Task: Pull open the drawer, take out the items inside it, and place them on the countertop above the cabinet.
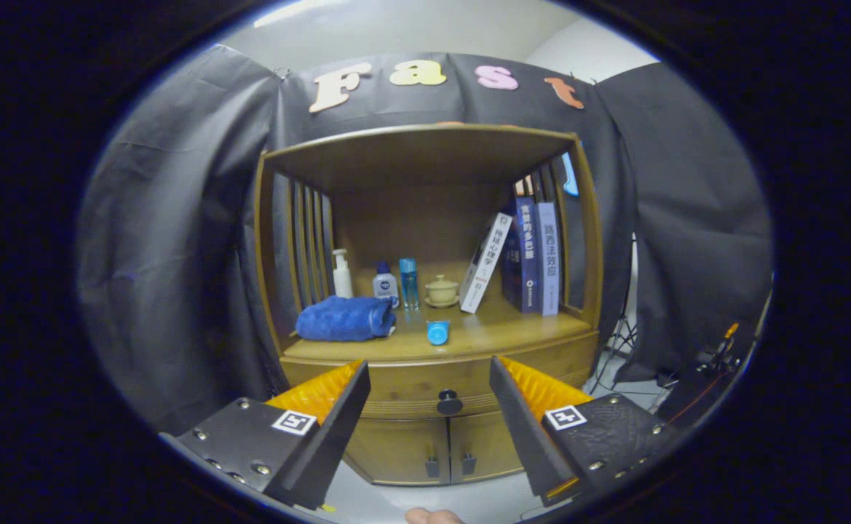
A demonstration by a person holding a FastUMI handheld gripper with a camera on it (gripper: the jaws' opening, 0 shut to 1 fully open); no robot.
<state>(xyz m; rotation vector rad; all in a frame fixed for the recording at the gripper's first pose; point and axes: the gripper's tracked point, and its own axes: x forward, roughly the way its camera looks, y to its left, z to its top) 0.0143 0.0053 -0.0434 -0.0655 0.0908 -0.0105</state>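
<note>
Gripper (429, 382) held wide open, fingers spread and holding nothing, aimed at the front of a wooden cabinet (432, 437). The drawer (410, 389) sits flush and closed beneath the countertop (512, 331), its dark round knob (449, 402) showing in the gap between the fingers, a little beyond their tips. What lies inside the drawer cannot be seen. On the countertop: a folded blue towel (343, 319) at the left, a small blue cap-like item (437, 332) near the front edge, and farther back a pump bottle (341, 274), a small white bottle (386, 282), a slim blue bottle (408, 282) and a lidded cup on a saucer (441, 291); books (531, 255) stand at the right, one leaning. Judgement: this fits either a drawer waiting to be pulled, or one shut again with its contents already up on the countertop; the pictures do not settle which. If the pull is still owed, the fingers would need to advance squarely and close on the knob, which is small and round, so centring matters. Two small doors (443, 451) sit below the drawer. Dark cloth hangs behind and to both sides; pale floor near; a stand and some gear at far right.
</note>
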